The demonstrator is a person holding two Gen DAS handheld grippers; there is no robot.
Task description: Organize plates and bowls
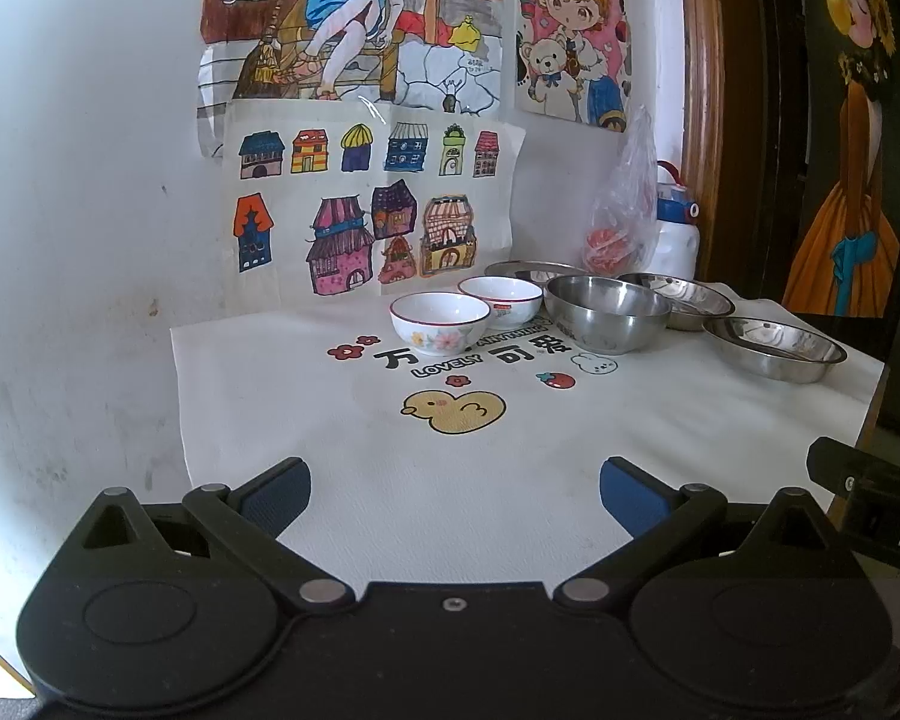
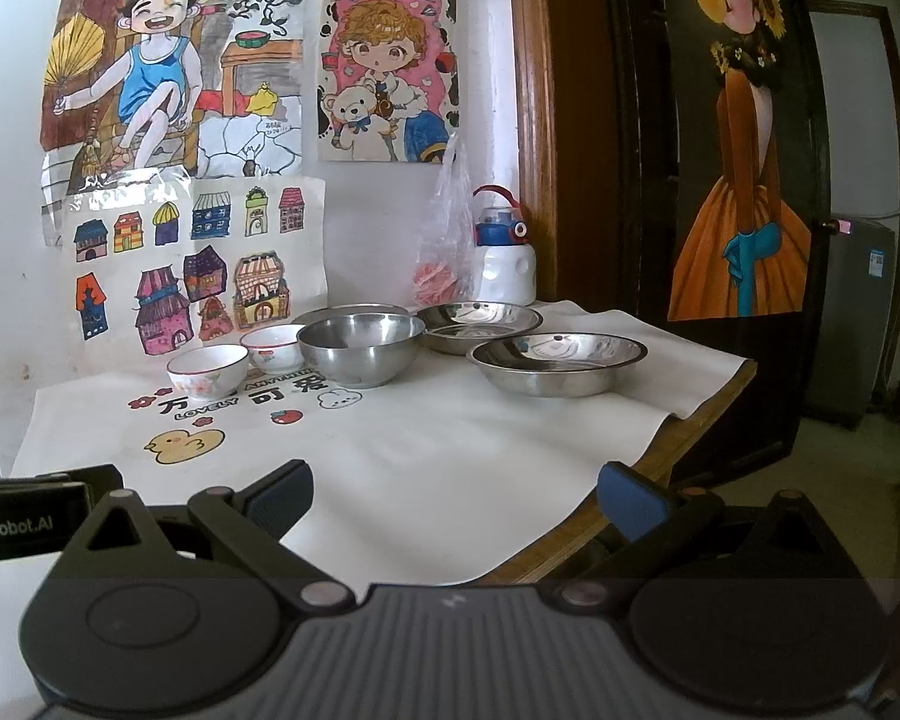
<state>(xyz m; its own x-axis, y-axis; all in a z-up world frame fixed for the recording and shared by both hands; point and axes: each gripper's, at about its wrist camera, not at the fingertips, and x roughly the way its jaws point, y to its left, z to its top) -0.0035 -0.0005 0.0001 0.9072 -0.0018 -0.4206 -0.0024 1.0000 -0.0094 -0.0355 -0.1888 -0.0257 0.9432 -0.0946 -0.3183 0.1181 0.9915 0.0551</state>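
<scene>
Two white ceramic bowls stand at the back of the table: a floral one [image 1: 439,323] [image 2: 207,371] and a plain one [image 1: 500,300] [image 2: 272,348] behind it. Right of them is a deep steel bowl [image 1: 607,313] [image 2: 360,348]. Three shallow steel plates lie around it: one behind [image 1: 531,270] [image 2: 348,311], one to its right [image 1: 678,299] [image 2: 479,327], and one nearest the right edge [image 1: 774,349] [image 2: 558,363]. My left gripper [image 1: 455,495] is open and empty over the front of the cloth. My right gripper [image 2: 455,498] is open and empty at the front right edge.
A white printed cloth [image 1: 510,468] covers the table; its right edge [image 2: 690,426] drops to the floor. A plastic bag [image 2: 447,252] and a white bottle [image 2: 504,252] stand against the wall at the back. A door frame [image 2: 540,120] is on the right.
</scene>
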